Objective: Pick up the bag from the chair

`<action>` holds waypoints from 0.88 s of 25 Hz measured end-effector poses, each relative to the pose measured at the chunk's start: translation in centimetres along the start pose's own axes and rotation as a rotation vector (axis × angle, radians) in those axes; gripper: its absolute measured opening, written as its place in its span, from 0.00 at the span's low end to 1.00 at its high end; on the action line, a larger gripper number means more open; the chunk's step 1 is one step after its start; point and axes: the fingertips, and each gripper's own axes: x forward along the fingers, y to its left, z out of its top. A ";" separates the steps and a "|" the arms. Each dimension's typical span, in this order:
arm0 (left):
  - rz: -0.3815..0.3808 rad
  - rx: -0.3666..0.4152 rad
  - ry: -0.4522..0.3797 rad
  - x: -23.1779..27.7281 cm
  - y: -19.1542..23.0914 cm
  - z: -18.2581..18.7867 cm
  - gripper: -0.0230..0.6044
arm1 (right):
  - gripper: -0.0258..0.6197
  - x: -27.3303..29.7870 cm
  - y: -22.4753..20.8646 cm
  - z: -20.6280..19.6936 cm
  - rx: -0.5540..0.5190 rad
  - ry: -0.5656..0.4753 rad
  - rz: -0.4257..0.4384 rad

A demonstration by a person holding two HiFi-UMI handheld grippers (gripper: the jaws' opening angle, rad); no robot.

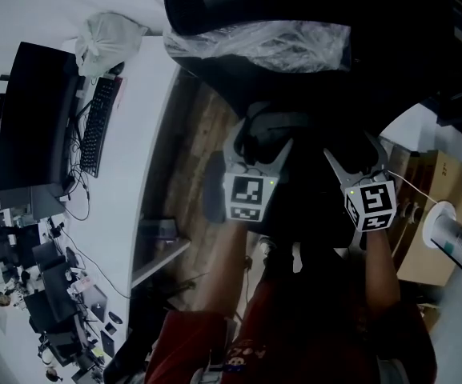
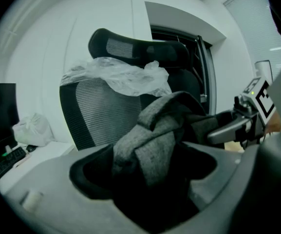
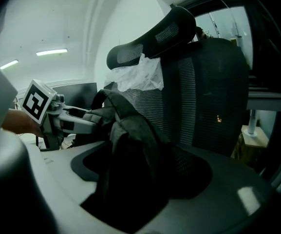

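A dark grey fabric bag (image 1: 277, 128) hangs between my two grippers in front of the black mesh office chair (image 1: 239, 6). In the head view my left gripper (image 1: 256, 152) grips the bag's left side and my right gripper (image 1: 360, 165) grips its right side. In the left gripper view a grey fabric fold of the bag (image 2: 152, 140) fills the shut jaws, with the right gripper (image 2: 237, 123) beyond it. In the right gripper view dark bag fabric (image 3: 130, 145) is pinched in the jaws, and the left gripper (image 3: 69, 120) holds the other end. The bag's lower part is hidden in shadow.
Clear plastic sheeting (image 1: 271, 42) is draped over the chair's backrest (image 2: 99, 113). At the left stands a white desk (image 1: 138, 150) with a monitor (image 1: 30, 126), a keyboard (image 1: 98, 122) and a white plastic bag (image 1: 106, 40). A cardboard box (image 1: 427, 214) and a white cylinder (image 1: 459, 242) are at the right.
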 end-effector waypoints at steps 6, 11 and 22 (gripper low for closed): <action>-0.027 -0.004 0.010 0.4 -0.3 -0.3 0.57 | 0.48 0.3 -0.1 -0.2 0.021 -0.010 -0.036; -0.009 0.000 0.020 -0.2 -0.9 -0.5 0.49 | 0.38 -0.2 0.4 -0.4 0.015 -0.002 -0.048; -0.034 -0.017 0.000 -4.5 -2.5 -0.9 0.38 | 0.28 -3.0 3.3 -1.0 0.013 -0.004 -0.076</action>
